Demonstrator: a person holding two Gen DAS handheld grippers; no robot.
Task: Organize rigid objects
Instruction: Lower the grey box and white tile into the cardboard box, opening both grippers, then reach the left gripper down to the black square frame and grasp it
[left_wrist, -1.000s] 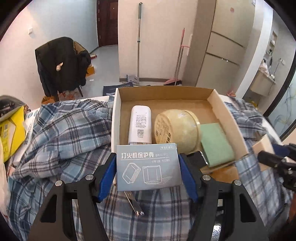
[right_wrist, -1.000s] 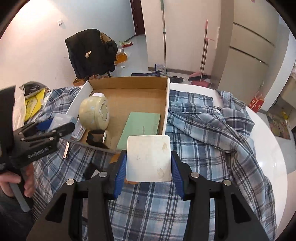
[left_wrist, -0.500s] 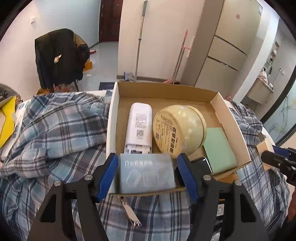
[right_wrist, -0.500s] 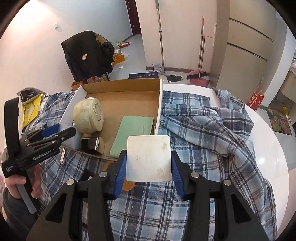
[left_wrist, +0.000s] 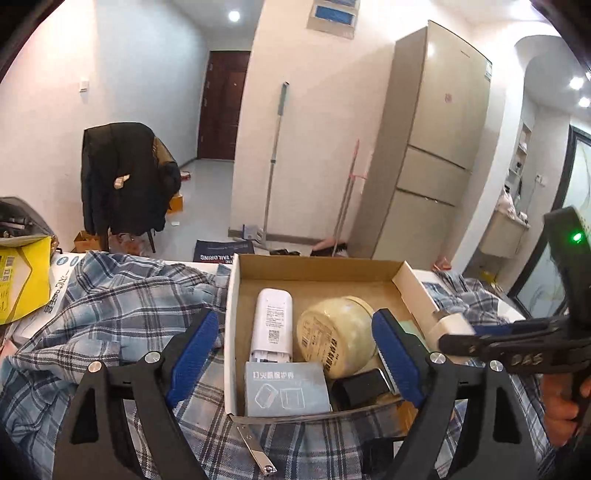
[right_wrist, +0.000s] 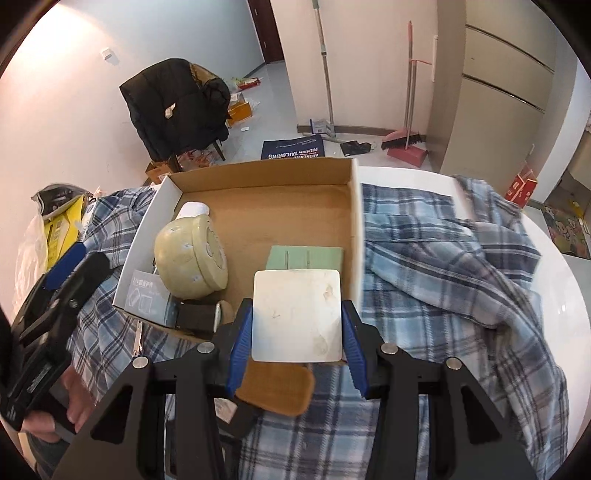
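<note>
1. Two grippers are in view. The left gripper (left_wrist: 295, 354) has its fingers (left_wrist: 194, 345) released and spread wide; they have just been opening and press on nothing.
2. Right gripper (right_wrist: 297, 334): fingers (right_wrist: 240, 338) clenched on a white square tile (right_wrist: 295, 315), held flat above the near edge of the box.
3. Nail clipper (left_wrist: 255, 448) lies on the plaid shirt (left_wrist: 110, 314) just outside the box's near wall.
4. Cardboard box (left_wrist: 314, 266) rests on the shirt-covered surface. Inside, at the near wall: a grey lighter-case packet (left_wrist: 286, 384), lying flat, with a black block (left_wrist: 360, 387) just beside it.
5. Farther in: a white remote-like device (left_wrist: 271, 325) beside a cream bowl (left_wrist: 332, 334) on its side; a green pad (right_wrist: 304, 256) lies flat along the right wall.
6. Beyond: a chair draped with a dark jacket (left_wrist: 122, 177).
</note>
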